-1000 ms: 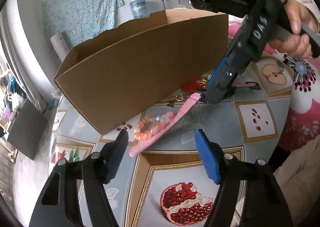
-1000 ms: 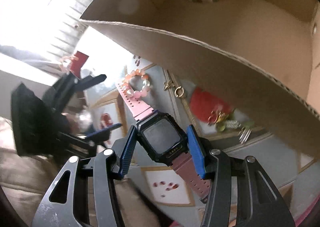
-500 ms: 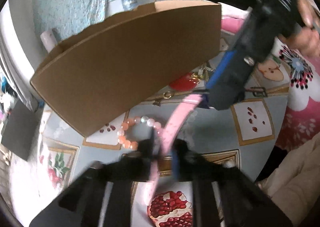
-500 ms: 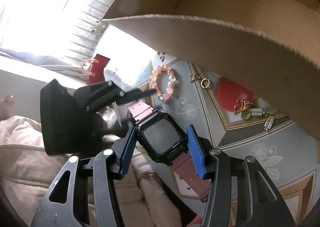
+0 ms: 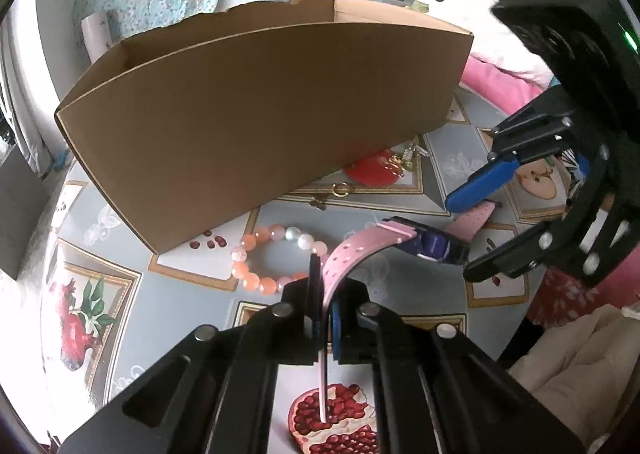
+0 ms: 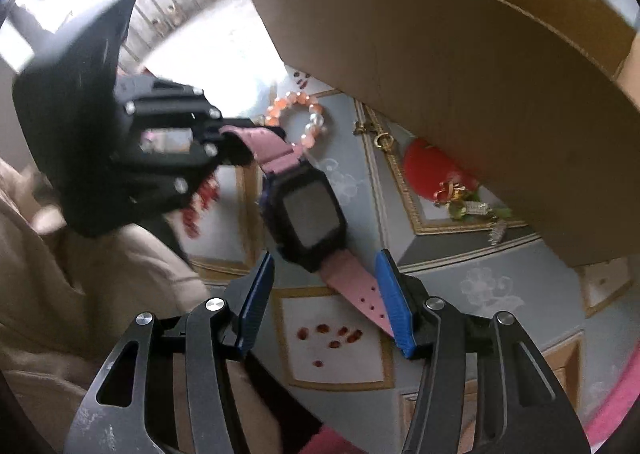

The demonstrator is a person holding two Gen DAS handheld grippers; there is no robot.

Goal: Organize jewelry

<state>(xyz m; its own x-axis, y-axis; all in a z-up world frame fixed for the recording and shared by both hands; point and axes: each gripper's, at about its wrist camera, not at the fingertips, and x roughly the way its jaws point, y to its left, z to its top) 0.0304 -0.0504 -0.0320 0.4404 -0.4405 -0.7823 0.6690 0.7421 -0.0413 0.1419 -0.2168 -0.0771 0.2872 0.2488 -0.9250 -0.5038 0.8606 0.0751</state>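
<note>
- Your left gripper (image 5: 323,308) is clamped on one pink strap of the watch (image 6: 306,211); the jaws have just been closing, and the strap is pinched flat between the pads, with its free end sticking back past them over the pomegranate print.
- From that grip the strap arches up and to the right, to the dark square watch case, which hangs above the patterned tablecloth (image 5: 400,213).
- Just behind the left gripper's tips lies the orange and white bead bracelet (image 5: 272,258), flat on the cloth, close to the near wall of the cardboard box (image 5: 260,105).
- The box stands upright and open at the top, filling the middle of the left wrist view; you cannot see into it from here.
- Further right along the foot of the box, a gold ring (image 5: 340,189) and a small gold charm lie on the cloth, then a cluster of gold and green trinkets (image 6: 466,203) on the red fruit print.
- Your right gripper (image 6: 326,298) has its blue pads apart. In the right wrist view the watch case sits just ahead of the fingertips and no longer between them; only the other pink strap runs down between the pads, close to the right-hand one. Whether that pad touches the strap cannot be made out, but the pads do not squeeze it.
- At the far right of the left wrist view, cream fabric and pink bedding edge the table.
</note>
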